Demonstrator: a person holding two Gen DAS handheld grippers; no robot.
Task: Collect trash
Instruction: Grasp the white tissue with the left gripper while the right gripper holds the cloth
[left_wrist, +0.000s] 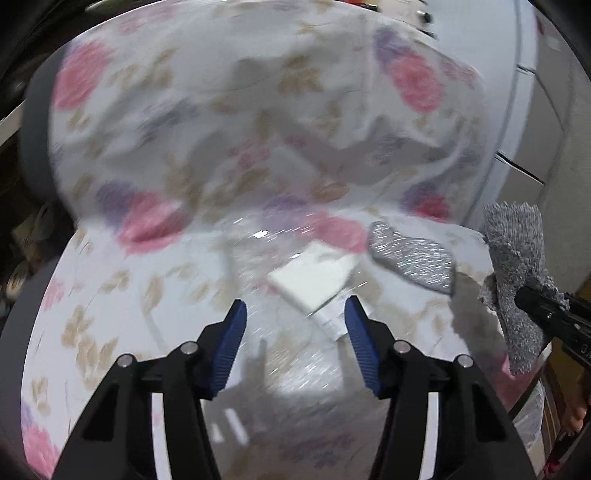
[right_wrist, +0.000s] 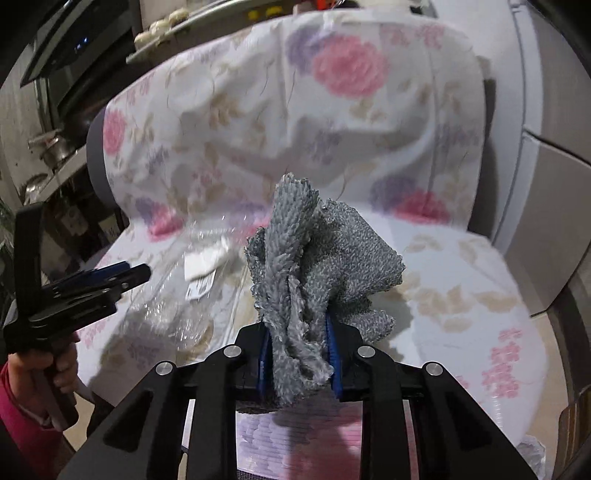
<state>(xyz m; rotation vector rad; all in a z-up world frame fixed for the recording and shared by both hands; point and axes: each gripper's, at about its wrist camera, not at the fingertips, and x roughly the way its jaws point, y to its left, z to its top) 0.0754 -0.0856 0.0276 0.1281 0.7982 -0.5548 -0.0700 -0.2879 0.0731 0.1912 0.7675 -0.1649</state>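
Right gripper (right_wrist: 297, 354): its blue-padded fingers are clamped narrow on a grey knitted sock (right_wrist: 295, 280); the bunched fabric fills the gap and rises up and forward past the tips, flaring toward the right finger's side.
Left gripper (left_wrist: 295, 332): its blue fingers (left_wrist: 231, 343) stand apart, with nothing pressed between them; crinkled film lies below and ahead of the gap.
Clear plastic wrapper (left_wrist: 266, 266): spread on the seat just ahead of the left fingertips, glinting, blurred by motion; seen from the right wrist it lies off to the left of the right fingers.
White card (left_wrist: 314, 275): inside the wrapper, just beyond the left tips, nearer the right finger; a small printed label sits at its near edge.
Second grey sock (left_wrist: 410, 258): lying flat on the seat, ahead of and to the right of the left fingers, beside the card.
Hand (right_wrist: 55, 369): gripping the left tool's handle, a red sleeve below it.
Floral cover (right_wrist: 240, 122): white with pink and purple flowers, draped over the chair seat and backrest beyond both pairs of fingers.
Grey cabinet (right_wrist: 554, 221): farthest, to the right behind the chair.
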